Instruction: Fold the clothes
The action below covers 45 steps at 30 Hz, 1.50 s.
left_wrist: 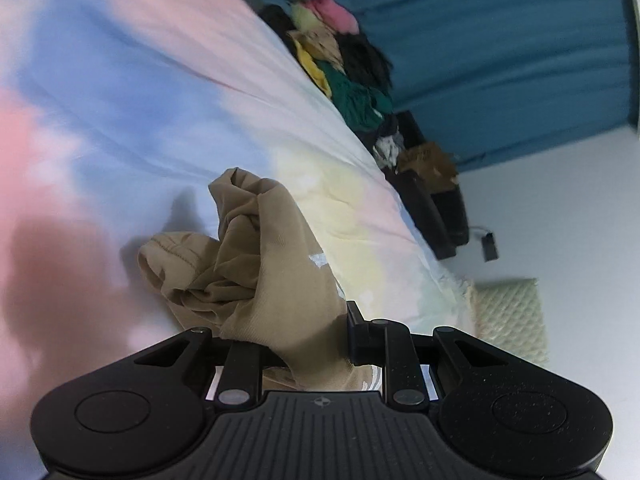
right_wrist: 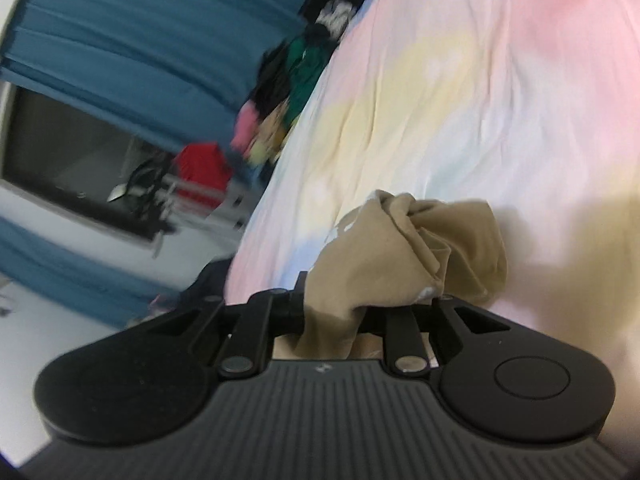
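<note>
A crumpled tan garment (left_wrist: 256, 264) with a small white print lies bunched on the pastel tie-dye bedsheet (left_wrist: 120, 100). My left gripper (left_wrist: 316, 344) is shut on one part of it, the cloth running back between the jaws. In the right wrist view the same tan garment (right_wrist: 400, 256) hangs bunched from my right gripper (right_wrist: 332, 316), which is shut on another part of it. The bedsheet (right_wrist: 480, 80) spreads beyond it. The fingertips of both grippers are hidden by cloth.
A pile of mixed clothes (left_wrist: 344, 64) in pink, yellow, green and black lies along the bed's far edge; it also shows in the right wrist view (right_wrist: 288, 80). Blue curtains (left_wrist: 500, 40) hang behind. A cream quilted cushion (left_wrist: 508, 316) and dark furniture (left_wrist: 432, 208) stand beside the bed.
</note>
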Each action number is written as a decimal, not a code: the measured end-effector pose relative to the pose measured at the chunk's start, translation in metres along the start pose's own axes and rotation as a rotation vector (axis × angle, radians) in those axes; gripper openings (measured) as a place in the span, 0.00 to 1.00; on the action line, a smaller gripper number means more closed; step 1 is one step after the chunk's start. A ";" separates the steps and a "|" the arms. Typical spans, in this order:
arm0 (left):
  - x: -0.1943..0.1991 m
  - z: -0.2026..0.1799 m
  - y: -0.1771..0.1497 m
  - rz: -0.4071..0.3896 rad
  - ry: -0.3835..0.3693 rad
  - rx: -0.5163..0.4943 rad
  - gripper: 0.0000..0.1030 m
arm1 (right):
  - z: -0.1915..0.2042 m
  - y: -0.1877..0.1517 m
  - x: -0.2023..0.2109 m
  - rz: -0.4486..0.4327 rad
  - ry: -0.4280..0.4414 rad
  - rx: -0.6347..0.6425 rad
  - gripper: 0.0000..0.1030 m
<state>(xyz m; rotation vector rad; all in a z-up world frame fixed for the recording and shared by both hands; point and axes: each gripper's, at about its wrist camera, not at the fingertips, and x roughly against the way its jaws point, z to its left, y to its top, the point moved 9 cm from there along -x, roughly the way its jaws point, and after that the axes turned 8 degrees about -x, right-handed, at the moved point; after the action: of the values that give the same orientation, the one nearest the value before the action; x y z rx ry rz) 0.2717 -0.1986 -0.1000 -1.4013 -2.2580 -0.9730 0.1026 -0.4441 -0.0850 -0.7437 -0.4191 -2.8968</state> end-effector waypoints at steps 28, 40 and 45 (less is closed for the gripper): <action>-0.232 0.026 -0.030 0.086 0.078 -0.711 0.47 | -0.122 0.078 -0.125 -0.060 -0.283 0.123 0.31; -0.074 -0.059 -0.033 -0.103 0.093 -0.898 1.00 | 0.000 0.051 0.017 -0.249 -0.228 0.426 1.00; 0.006 -0.090 -0.046 -0.194 0.053 -0.919 1.00 | 0.046 0.020 0.076 -0.294 -0.204 0.587 1.00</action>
<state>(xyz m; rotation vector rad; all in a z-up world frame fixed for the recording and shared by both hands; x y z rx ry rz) 0.2209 -0.2696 -0.0491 -1.4088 -1.9808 -2.2641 0.0609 -0.4531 -0.0050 -0.9243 -1.4275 -2.6981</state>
